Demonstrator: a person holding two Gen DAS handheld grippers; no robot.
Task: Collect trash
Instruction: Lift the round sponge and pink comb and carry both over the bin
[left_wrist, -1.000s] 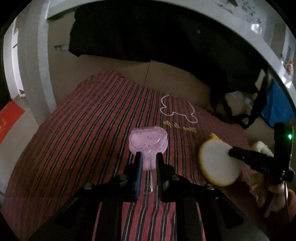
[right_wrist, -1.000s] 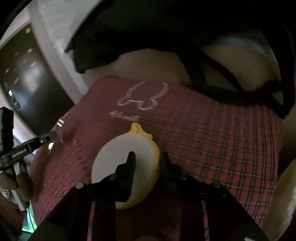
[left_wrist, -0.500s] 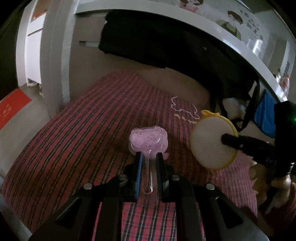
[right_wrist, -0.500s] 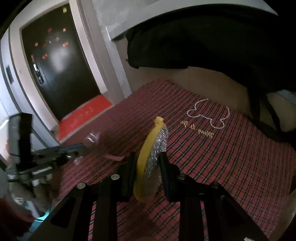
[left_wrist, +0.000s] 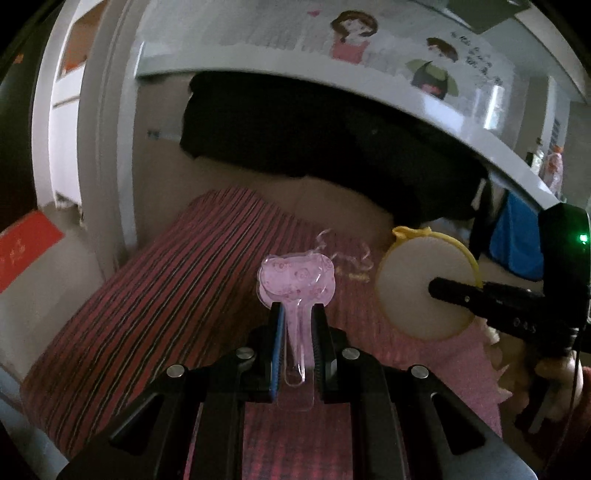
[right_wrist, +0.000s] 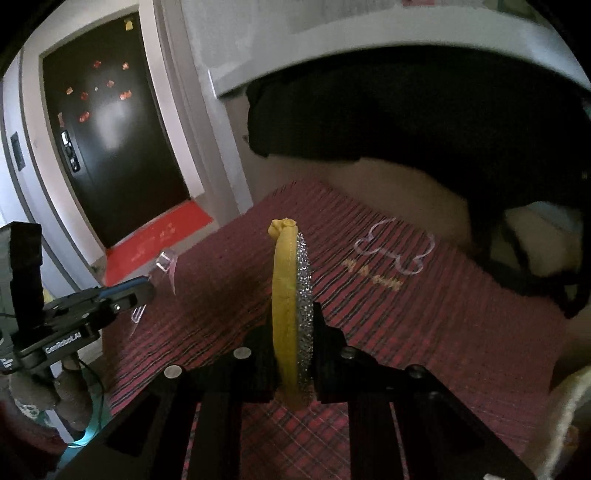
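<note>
My left gripper (left_wrist: 295, 310) is shut on the stem of a clear plastic blister pack with a pink cat-shaped head (left_wrist: 295, 280), held above the red plaid bed cover (left_wrist: 166, 295). My right gripper (right_wrist: 293, 310) is shut on a round yellow-rimmed scrub pad (right_wrist: 290, 295), held edge-on with its silver mesh face to the right. The pad (left_wrist: 424, 288) and right gripper (left_wrist: 436, 288) also show at the right of the left wrist view. The left gripper (right_wrist: 147, 291) with the pack (right_wrist: 166, 266) shows at the left of the right wrist view.
The bed cover (right_wrist: 406, 314) lies under a white upper bunk rail (left_wrist: 369, 92) with dark clothes (left_wrist: 314, 140) hanging from it. A dark door (right_wrist: 110, 129) and a red mat (right_wrist: 155, 236) are at the left. A blue cloth (left_wrist: 517, 243) hangs at the right.
Both grippers have risen and drawn back from the bed cover with their items. The right gripper has turned so the pad now stands edge-on.
</note>
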